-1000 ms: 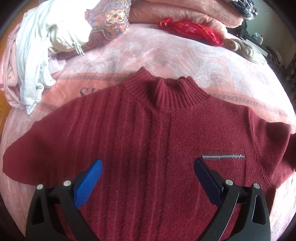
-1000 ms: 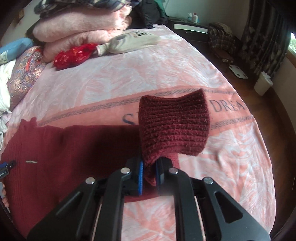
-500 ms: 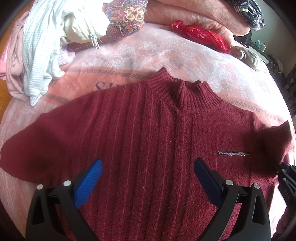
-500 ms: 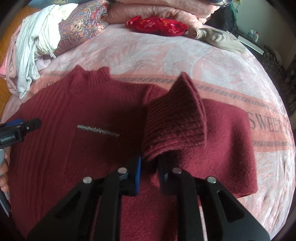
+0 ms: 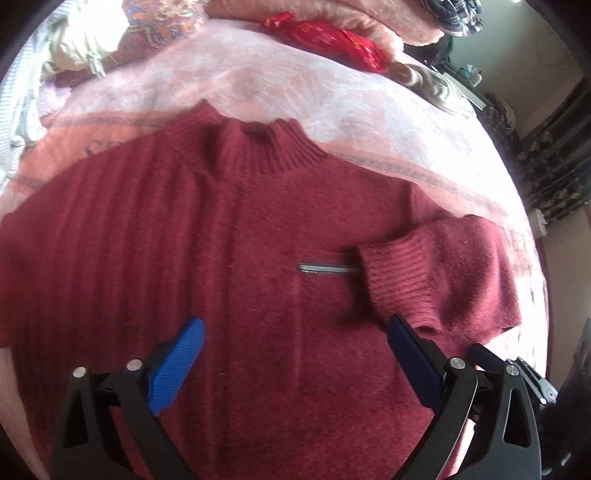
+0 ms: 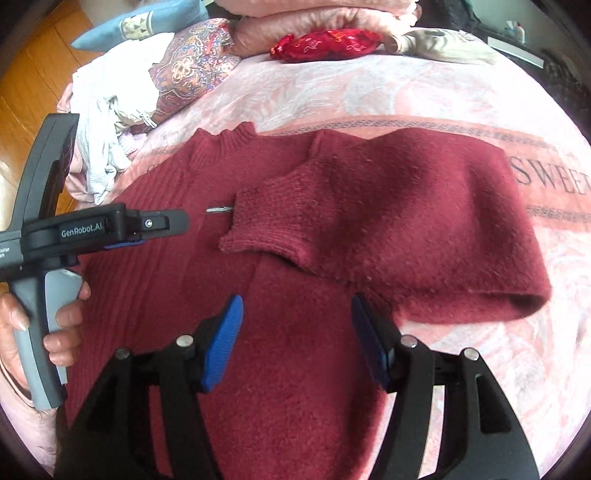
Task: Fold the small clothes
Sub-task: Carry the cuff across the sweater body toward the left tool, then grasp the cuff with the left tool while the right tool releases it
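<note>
A dark red knitted sweater (image 5: 229, 258) was laid flat, front up, on a bed covered by a pink blanket (image 6: 332, 92) with a pale leaf pattern and printed lettering. The knit was fuzzy, with vertical ribs down the body and a ribbed stand-up collar (image 5: 258, 147). A short metallic strip (image 5: 325, 268) was set across the chest. One sleeve (image 6: 388, 206) was folded inward over the body, so that its ribbed cuff (image 6: 269, 225) lay on the chest and covered one end of the strip.

The right tool (image 6: 297, 341) was held above the lower body of the sweater. Its jaws had just been opening; they stood apart and released, with nothing pressed between the ridged blue pads (image 6: 223, 343). The cuff lay free just ahead of them.

The left tool (image 5: 291, 363) was held over the middle of the sweater with its jaws spread wide and nothing gripped. In the right wrist view, its black body and grey handle were seen from the side, and the handle was grasped by a hand (image 6: 33, 325).

At the head of the bed, a pile of white and pale clothes (image 6: 107, 122), a paisley-patterned cushion (image 6: 192, 70), a shiny red embroidered bundle (image 6: 325, 42) and folded pink bedding (image 6: 314, 14) were seen. A wooden floor (image 6: 33, 66) was visible beside the bed.
</note>
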### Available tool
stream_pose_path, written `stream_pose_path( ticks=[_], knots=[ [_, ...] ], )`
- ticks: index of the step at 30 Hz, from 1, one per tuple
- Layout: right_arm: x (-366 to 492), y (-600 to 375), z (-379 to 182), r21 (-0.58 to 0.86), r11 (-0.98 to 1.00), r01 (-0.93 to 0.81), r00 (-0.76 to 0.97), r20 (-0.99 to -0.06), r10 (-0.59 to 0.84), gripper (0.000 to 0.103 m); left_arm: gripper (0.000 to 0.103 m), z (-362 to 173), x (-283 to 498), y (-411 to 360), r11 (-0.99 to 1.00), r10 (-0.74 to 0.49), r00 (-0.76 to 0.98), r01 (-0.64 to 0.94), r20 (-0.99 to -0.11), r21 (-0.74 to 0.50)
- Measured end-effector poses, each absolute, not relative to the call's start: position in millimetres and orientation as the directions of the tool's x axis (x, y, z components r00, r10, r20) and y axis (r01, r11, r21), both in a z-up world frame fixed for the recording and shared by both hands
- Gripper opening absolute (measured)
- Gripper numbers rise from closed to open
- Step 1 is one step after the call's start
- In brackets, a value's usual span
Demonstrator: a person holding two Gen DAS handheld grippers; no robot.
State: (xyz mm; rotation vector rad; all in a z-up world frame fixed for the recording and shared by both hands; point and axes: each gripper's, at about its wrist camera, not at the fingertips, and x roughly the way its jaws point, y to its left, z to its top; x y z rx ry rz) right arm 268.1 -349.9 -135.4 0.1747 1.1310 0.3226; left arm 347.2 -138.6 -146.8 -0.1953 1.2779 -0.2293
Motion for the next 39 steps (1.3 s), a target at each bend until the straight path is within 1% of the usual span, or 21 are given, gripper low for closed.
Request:
stream_pose_path(
  ticks=[2,5,8,10,11,13,14,15,16,17,18,19,25,29,34,39],
  knots=[
    [259.0,-362.3,-134.3,0.313,0.938,-0.151,0.394,-0.851,0.347,0.061,0.099,-154.2,351.8,-159.6,0.940,-0.342,0.218,0.082,-0.914,-0.333],
    [248.2,-377.4,-133.9,0.313,0.939,-0.143,0.408,-0.846,0.344,0.061,0.092,-168.4,359.6,-183.0,0.920,-0.392,0.157,0.077,-0.906,-0.385],
    [237.3,-384.5,-134.2,0.280,0.949,-0.149,0.425,-0.848,0.317,0.061,0.092,-174.2,364.5,-197.6,0.924,-0.383,0.158,0.065,-0.910,-0.378],
    [232.1,-388.9,-136.6,0.250,0.957,-0.147,0.431,-0.855,0.289,0.061,0.085,-171.7,366.7,-203.8,0.921,-0.389,0.173,0.071,-0.905,-0.383],
    [230.5,-390.6,-137.9,0.239,0.960,-0.147,0.433,-0.857,0.280,0.061,0.078,-170.3,367.3,-206.0,0.924,-0.383,0.177,0.068,-0.907,-0.377],
    [227.8,-395.3,-141.2,0.234,0.962,-0.142,0.434,-0.859,0.273,0.061,0.068,-168.8,368.0,-210.3,0.920,-0.392,0.173,0.065,-0.903,-0.387],
    [226.5,-398.2,-142.3,0.238,0.962,-0.136,0.434,-0.858,0.274,0.061,0.058,-169.8,369.4,-212.9,0.917,-0.398,0.164,0.062,-0.902,-0.393],
    [225.0,-400.9,-143.2,0.243,0.961,-0.132,0.435,-0.857,0.276,0.061,0.045,-170.8,370.0,-214.0,0.919,-0.394,0.162,0.056,-0.905,-0.390],
    [223.9,-402.0,-143.5,0.246,0.961,-0.129,0.437,-0.856,0.277,0.061,0.037,-171.9,371.0,-213.8,0.917,-0.397,0.164,0.047,-0.903,-0.395],
    [222.5,-403.3,-143.9,0.246,0.961,-0.125,0.438,-0.856,0.276,0.061,0.024,-173.1,371.7,-212.4,0.906,-0.422,0.162,0.037,-0.892,-0.422],
    [221.3,-403.9,-144.2,0.244,0.962,-0.124,0.439,-0.856,0.274,0.061,0.016,-174.8,372.9,-211.7,0.886,-0.462,0.154,0.021,-0.874,-0.464],
    [220.1,-404.5,-144.2,0.241,0.963,-0.122,0.440,-0.857,0.270,0.061,0.014,-174.5,372.3,-210.8,0.873,-0.483,0.152,0.008,-0.863,-0.487],
    [211.9,-407.0,-138.9,0.228,0.967,-0.117,0.446,-0.858,0.256,0.061,0.012,-137.9,360.1,-200.3,0.861,-0.500,0.273,0.055,-0.822,-0.506],
    [215.5,-405.5,-132.6,0.225,0.968,-0.110,0.453,-0.855,0.251,0.061,0.012,-105.3,351.8,-168.9,0.877,-0.465,0.376,0.072,-0.802,-0.475],
    [218.5,-398.3,-124.3,0.230,0.967,-0.114,0.465,-0.847,0.256,0.061,0.012,-78.8,347.7,-111.6,0.896,-0.413,0.455,0.048,-0.789,-0.442],
    [232.6,-386.1,-114.0,0.249,0.961,-0.123,0.469,-0.838,0.278,0.061,0.012,-78.9,343.1,-58.5,0.909,-0.352,0.487,-0.024,-0.799,-0.415]
  ],
)
